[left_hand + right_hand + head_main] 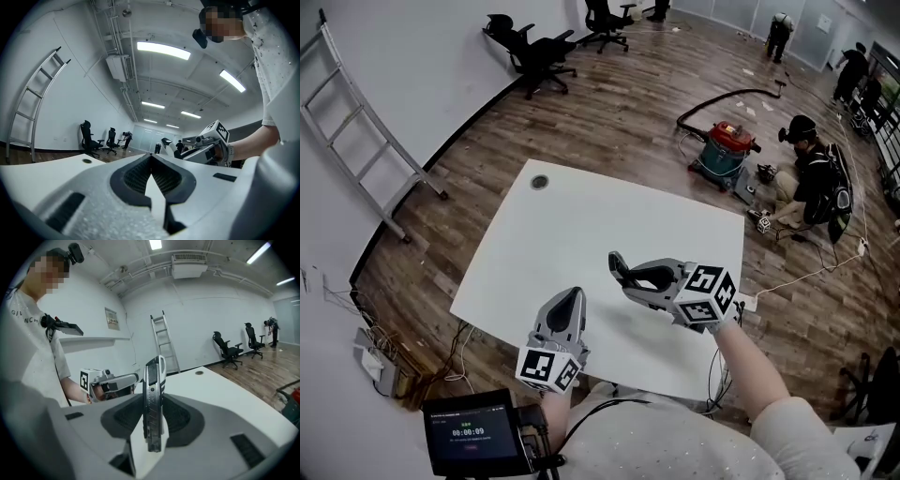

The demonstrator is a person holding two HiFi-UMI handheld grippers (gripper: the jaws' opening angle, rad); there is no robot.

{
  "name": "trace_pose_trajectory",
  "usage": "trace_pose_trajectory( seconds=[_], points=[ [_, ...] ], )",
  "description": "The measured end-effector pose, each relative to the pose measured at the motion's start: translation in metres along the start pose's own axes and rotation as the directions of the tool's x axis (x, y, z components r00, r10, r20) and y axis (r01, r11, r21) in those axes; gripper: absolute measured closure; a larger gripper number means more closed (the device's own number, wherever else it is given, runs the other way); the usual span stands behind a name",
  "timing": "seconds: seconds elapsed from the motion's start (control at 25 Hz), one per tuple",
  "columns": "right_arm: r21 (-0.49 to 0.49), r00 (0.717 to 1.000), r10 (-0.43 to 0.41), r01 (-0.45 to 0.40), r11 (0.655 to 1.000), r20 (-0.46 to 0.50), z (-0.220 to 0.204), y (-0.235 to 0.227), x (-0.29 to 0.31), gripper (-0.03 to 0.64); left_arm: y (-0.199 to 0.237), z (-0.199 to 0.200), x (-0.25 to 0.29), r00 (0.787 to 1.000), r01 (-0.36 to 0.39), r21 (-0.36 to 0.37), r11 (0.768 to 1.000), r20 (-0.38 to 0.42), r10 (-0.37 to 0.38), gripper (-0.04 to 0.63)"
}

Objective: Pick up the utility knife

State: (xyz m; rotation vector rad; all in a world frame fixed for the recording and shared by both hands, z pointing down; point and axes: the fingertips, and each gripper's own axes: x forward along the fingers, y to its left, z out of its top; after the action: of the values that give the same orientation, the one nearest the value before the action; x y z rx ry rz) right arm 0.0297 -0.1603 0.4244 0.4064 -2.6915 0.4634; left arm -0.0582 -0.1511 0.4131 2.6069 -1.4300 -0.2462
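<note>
The utility knife [153,380], grey metal with a black slider, stands upright between the pads of my right gripper [151,425], which is shut on it. In the head view the right gripper [630,275] hangs above the white table [581,216], and the knife [618,266] sticks out past its tips toward the left. My left gripper [570,302] sits lower left near the table's front edge, its jaws together and holding nothing. From the left gripper [151,159] view, the right gripper [187,146] and the knife [166,142] show at mid-right.
The table has a round grommet hole [540,182] at its far left corner. A ladder [356,141] leans on the left wall. Office chairs [539,52], a red vacuum [727,150] and a seated person [811,178] are on the wood floor beyond. A timer screen [473,431] is at bottom left.
</note>
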Motion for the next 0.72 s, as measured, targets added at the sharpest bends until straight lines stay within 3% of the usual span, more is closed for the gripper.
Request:
trace_pose_trajectory(
  seconds=[0.2,0.44,0.72],
  points=[
    [-0.015,0.996,-0.063,0.064,0.998,0.058,0.007,0.009,-0.016,0.485,-0.012,0.011,0.002,1.000,0.024,0.004,1.000,0.019,-0.024,0.588],
    [0.063,0.975,-0.133,0.124,0.990,0.180,0.014,0.017,-0.023,0.485,-0.011,0.025,0.002,0.999,0.022,0.005,1.000,0.042,-0.022,0.588],
    [0.119,0.950,-0.188,0.162,0.980,0.251,0.015,0.022,-0.023,0.485,-0.011,0.034,-0.001,0.998,0.026,0.013,1.000,0.057,-0.027,0.588]
  ],
)
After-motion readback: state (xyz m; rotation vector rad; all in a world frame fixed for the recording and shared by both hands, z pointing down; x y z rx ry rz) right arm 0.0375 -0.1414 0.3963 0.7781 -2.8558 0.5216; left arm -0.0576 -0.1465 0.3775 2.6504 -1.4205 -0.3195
